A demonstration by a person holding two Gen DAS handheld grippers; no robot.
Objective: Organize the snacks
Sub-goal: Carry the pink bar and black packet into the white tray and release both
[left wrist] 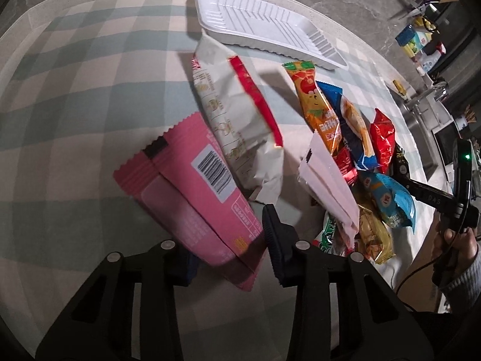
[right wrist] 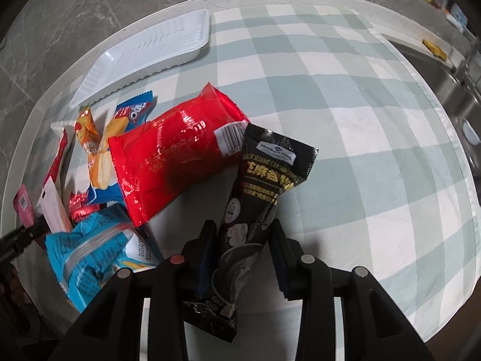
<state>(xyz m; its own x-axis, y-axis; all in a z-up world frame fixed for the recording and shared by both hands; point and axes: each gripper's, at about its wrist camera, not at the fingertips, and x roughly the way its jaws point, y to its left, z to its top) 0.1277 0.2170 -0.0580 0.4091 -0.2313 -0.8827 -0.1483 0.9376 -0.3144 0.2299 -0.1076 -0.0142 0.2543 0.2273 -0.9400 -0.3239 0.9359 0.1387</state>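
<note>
My left gripper (left wrist: 228, 240) is shut on a pink snack packet (left wrist: 192, 198) and holds it over the checked tablecloth. My right gripper (right wrist: 243, 240) is shut on a black snack packet (right wrist: 258, 186), which sticks forward between the fingers. A white ribbed tray (left wrist: 264, 27) stands empty at the far edge; it also shows in the right wrist view (right wrist: 150, 48). A pile of snacks lies near it: a white-and-red bag (left wrist: 237, 114), an orange packet (left wrist: 318, 102), a red packet (right wrist: 177, 147) and blue packets (right wrist: 90, 249).
The round table (right wrist: 345, 120) has a green-and-white checked cloth. A sink with a faucet (left wrist: 427, 96) sits at the right beyond the table. Scissors (left wrist: 418, 6) and small boxes lie on the far counter.
</note>
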